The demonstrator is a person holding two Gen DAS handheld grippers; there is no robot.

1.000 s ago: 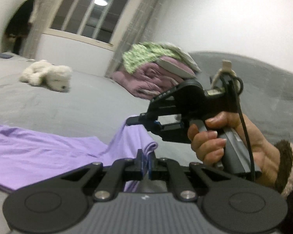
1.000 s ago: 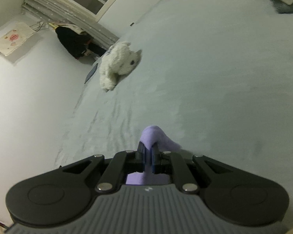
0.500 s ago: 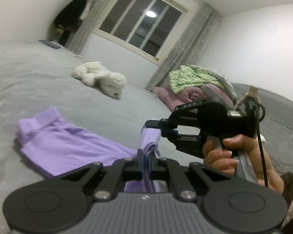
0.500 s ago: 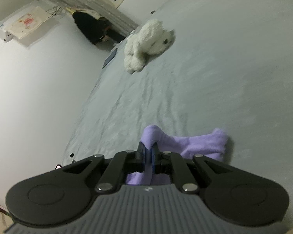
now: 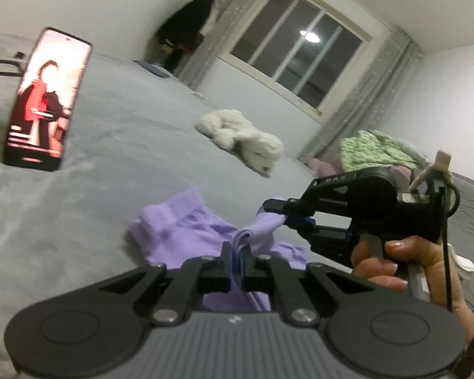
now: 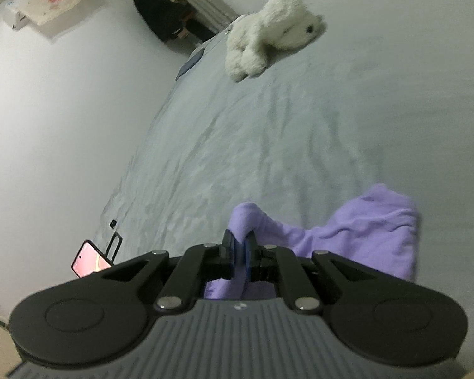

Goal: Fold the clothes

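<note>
Change: both hand-held grippers had swung the lilac garment (image 5: 186, 233) over; a phone (image 5: 47, 101) came into view.
Left hand-held gripper (image 5: 236, 257): clenched on a fold of the garment.
Right hand-held gripper (image 6: 240, 246): clamped on another fold.
Garment: bunched on the grey bed (image 5: 126, 158) just ahead of both.
Plush toy (image 6: 268, 34): well beyond.

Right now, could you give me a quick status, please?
Left tool shut on garment. Right tool shut on it too. Nothing in the way; plush and phone apart.
</note>
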